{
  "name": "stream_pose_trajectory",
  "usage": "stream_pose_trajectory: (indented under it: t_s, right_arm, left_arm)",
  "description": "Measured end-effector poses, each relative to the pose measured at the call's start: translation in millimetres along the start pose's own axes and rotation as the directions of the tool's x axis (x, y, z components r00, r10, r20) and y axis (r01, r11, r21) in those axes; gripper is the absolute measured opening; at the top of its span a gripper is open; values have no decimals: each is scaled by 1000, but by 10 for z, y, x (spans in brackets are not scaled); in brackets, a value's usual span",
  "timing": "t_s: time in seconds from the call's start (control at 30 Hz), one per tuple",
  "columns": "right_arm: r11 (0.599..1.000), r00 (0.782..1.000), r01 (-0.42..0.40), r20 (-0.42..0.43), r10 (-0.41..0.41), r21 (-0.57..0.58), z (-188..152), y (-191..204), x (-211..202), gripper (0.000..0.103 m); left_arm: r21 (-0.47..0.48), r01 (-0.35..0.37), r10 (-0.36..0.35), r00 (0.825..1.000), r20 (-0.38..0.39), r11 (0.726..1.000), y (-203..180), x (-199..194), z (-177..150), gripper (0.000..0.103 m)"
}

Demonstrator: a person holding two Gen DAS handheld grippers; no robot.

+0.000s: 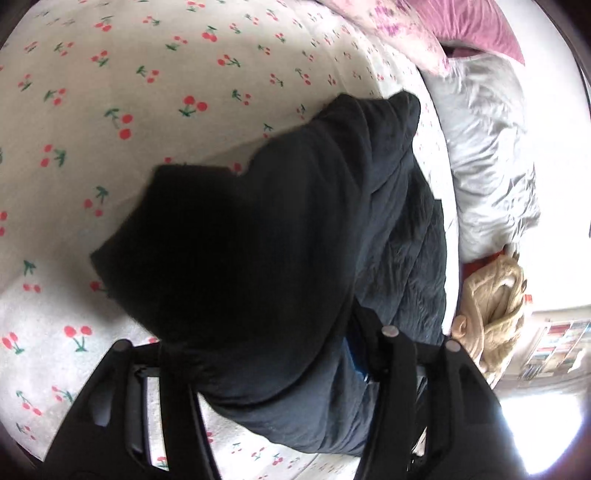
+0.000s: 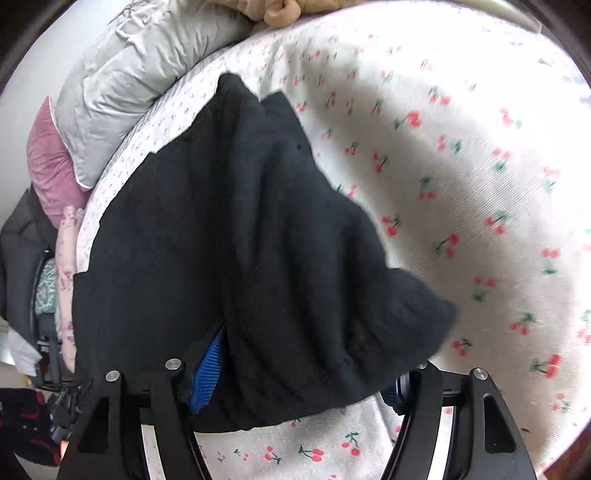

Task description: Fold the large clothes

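A large black garment (image 1: 295,221) (image 2: 240,221) lies bunched and partly folded on a white bed sheet printed with red cherries (image 1: 110,92) (image 2: 461,166). Its near end is heaped over both grippers. My left gripper (image 1: 266,362) has its jaws wide apart. The cloth hides its fingertips, and only a bit of one blue pad (image 1: 354,356) shows. My right gripper (image 2: 303,384) also stands open, with the garment's hem draped loosely between its two blue pads (image 2: 208,369). The far right pad shows beside the cloth's edge.
A grey quilted duvet (image 1: 487,166) (image 2: 140,74) and a pink pillow (image 1: 472,26) (image 2: 51,162) lie along the bed's far side. A beige knitted garment (image 1: 495,306) (image 2: 280,11) sits beside them. Dark furniture and clutter (image 2: 26,258) stand off the bed.
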State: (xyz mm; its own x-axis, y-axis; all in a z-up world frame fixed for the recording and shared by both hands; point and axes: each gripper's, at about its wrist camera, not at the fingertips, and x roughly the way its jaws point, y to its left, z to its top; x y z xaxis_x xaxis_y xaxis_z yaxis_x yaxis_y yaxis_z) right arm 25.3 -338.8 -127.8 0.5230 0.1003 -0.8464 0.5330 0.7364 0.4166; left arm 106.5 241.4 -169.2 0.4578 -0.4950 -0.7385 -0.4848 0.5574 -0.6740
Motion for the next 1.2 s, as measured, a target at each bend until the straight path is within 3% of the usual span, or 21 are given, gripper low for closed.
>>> stream_pose_trajectory:
  t_s: [0.1,0.23,0.3,0.43,0.5,0.57,0.6,0.73,0.8,0.87,0.97,1.03,1.13,1.2]
  right_arm:
    - [998,992,55,116,-54,-5,34,74,-246,71]
    - [986,954,165,255,-156,-14,13,175,-425,72]
    - [971,923,234,323,-209,-40,-10,303,-506,72]
    - [935,834,346,484,-265,-83,-98,538,-628,74]
    - [931,813,346,531,-237,-114,-132,661,-655,77]
    - [933,829,316,529,-183,-172,-164,845,-571,78]
    - [934,847,292,510,-151,-207,-177,925,-491,78]
    - [924,910,180,414,-27,-337,-224,1342,-125,78]
    - [887,936,110,346,60,-449,-340,1639,5,77]
    - [831,947,76,301,113,-551,-476,1891,113,77]
    - [759,967,-35,169,190,-650,-665,2128,338,71]
    - [739,974,-118,67,216,-663,-733,2212,496,52]
    - [721,979,-192,-78,189,-665,-788,2278,855,52]
    - [709,975,-213,-104,194,-672,-706,2252,1027,52]
  left_arm:
    - [12,-14,14,1000,0,1000,12,3,-2,56]
    - [22,-26,26,1000,-2,999,0,-9,-10,58]
    - [14,-21,22,1000,-6,1000,-42,13,-9,61]
    - [-23,10,-10,1000,-5,1000,2,57,24,63]
    - [-30,25,-25,1000,5,999,6,73,34,63]
    - [-33,33,-33,999,21,999,3,84,34,63]
    - [-38,34,-33,999,30,999,5,87,35,62]
    - [-61,58,-57,998,28,996,-17,80,49,36]
    - [-50,81,-78,996,53,995,-86,6,41,29]
    - [5,102,-102,991,92,995,-227,-113,-5,26]
    - [184,136,-163,976,143,973,-605,-337,-140,25]
    - [322,147,-210,963,170,935,-899,-470,-301,25]
    - [534,177,-305,939,161,827,-1399,-582,-672,25]
    - [631,193,-350,927,133,752,-1671,-579,-931,25]
